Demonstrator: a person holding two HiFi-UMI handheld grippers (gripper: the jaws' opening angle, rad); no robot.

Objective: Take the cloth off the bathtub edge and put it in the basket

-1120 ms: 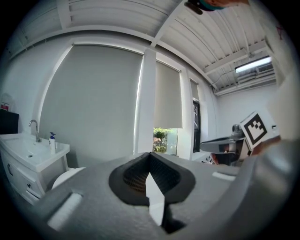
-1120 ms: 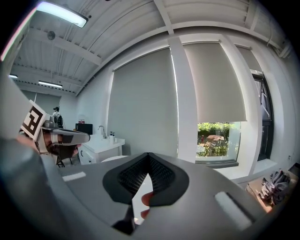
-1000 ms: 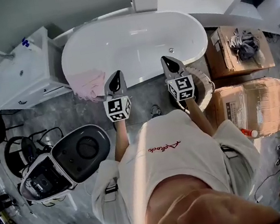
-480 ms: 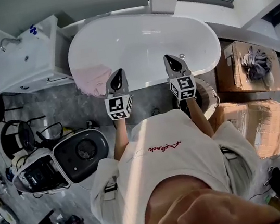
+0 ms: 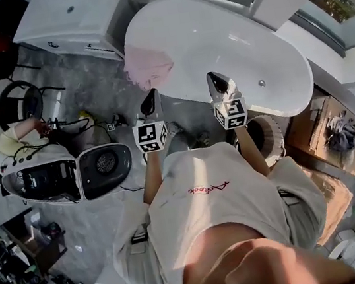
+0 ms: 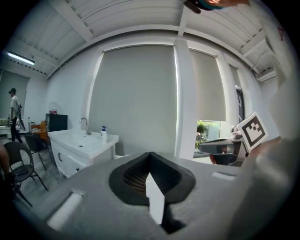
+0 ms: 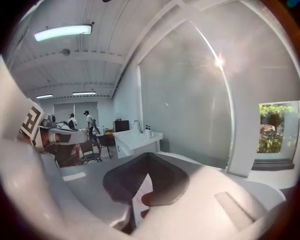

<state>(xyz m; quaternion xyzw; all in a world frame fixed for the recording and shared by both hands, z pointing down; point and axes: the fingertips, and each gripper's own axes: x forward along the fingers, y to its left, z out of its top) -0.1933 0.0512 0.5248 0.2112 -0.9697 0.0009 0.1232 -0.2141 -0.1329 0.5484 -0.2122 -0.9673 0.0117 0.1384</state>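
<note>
One pink cloth [image 5: 148, 68] hangs over the edge of the white bathtub [image 5: 214, 38], at the tub's left end in the head view. The round basket [image 5: 276, 134] stands on the floor near the other end of the tub, partly hidden by the person's right arm. Only the head view shows these three things.

The two gripper views look instead toward a grey wall and a white sink cabinet [image 6: 82, 143], and each one catches the other gripper at its side. The left gripper [image 5: 151, 96] has its tip just below the cloth in the head view. Its jaws are closed together, with nothing between them. The right gripper [image 5: 215, 78], over the tub's rim, is also closed and empty.
</note>
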